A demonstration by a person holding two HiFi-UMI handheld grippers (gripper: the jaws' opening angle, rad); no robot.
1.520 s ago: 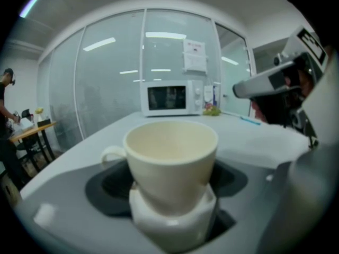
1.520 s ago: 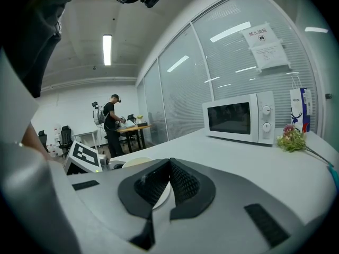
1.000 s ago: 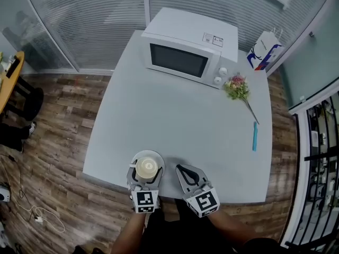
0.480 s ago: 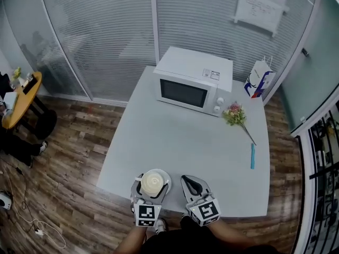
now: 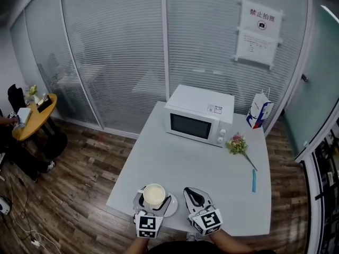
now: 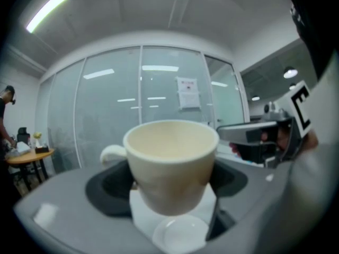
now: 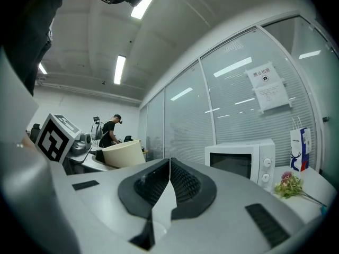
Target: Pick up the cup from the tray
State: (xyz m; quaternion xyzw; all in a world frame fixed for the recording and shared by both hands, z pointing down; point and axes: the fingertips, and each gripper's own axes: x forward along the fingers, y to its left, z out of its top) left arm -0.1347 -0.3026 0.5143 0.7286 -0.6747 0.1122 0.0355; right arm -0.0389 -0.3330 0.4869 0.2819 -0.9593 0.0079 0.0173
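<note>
Left gripper has its jaws clamped on the body of the cup, which stands upright, mouth up, with its handle sticking out to the gripper's left, clear of both jaws. The cup sits directly above the small round tray and appears lifted just off it, so any further lift is judged to run straight up along the cup's vertical axis. Right gripper, jaws together on nothing, hangs just beside it over the near edge of the table.

Our left gripper and right gripper are chunky grey plastic, black ribbed pads inside, each carrying a white cube with black square markers.
</note>
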